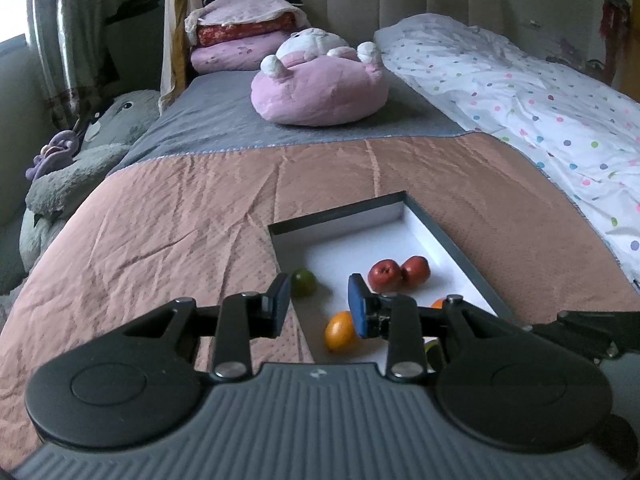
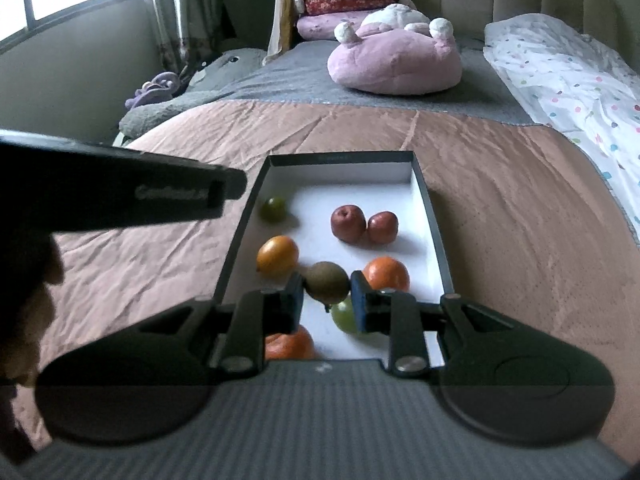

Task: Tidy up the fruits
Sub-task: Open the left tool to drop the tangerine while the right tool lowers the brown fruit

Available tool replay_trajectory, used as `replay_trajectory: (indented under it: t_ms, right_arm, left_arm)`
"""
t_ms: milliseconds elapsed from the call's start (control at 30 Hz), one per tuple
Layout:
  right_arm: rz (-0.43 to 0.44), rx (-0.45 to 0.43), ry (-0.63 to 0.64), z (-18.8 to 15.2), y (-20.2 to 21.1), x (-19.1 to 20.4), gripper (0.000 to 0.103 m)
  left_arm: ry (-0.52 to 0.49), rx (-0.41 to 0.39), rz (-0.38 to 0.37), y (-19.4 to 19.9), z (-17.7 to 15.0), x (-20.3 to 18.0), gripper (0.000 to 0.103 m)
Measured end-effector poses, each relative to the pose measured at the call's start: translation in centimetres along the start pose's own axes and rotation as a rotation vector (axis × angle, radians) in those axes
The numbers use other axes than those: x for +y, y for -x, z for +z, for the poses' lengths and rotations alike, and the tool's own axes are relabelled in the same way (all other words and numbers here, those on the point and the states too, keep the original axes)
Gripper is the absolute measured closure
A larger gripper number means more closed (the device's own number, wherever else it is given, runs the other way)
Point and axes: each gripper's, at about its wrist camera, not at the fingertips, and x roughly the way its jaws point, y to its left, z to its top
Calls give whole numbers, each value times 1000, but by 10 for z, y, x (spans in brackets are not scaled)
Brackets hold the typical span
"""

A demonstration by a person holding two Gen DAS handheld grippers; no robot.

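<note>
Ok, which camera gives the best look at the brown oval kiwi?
The right wrist view. There the brown oval kiwi sits clamped between the right gripper fingers, fully visible above the white-lined dark box. In the left wrist view the kiwi cannot be made out; the open left gripper covers that end of the box.

Two matching black handheld tools

Left tool (image 1: 318, 304) and right tool (image 2: 326, 300): ribbed grey body, round black discs either side, black linkage arms with silver pivot screws, and blue pads (image 1: 356, 304) on the fingers.
</note>
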Motion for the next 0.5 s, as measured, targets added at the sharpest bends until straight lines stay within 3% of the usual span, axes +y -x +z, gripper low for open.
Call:
replay_trajectory:
  t_ms: [233,333,500]
  right_arm:
    - [-20,25,-18,1,-10,0,73]
    - [-29,27,-24,1,-10,1,73]
    - [-40,13,-21,2,-7,2,73]
  left_arm:
    - [11,5,8,3,-5,5,65]
    - [14,2,16,4,-6,6,55]
    - [18,-1,18,5,-7,7,54]
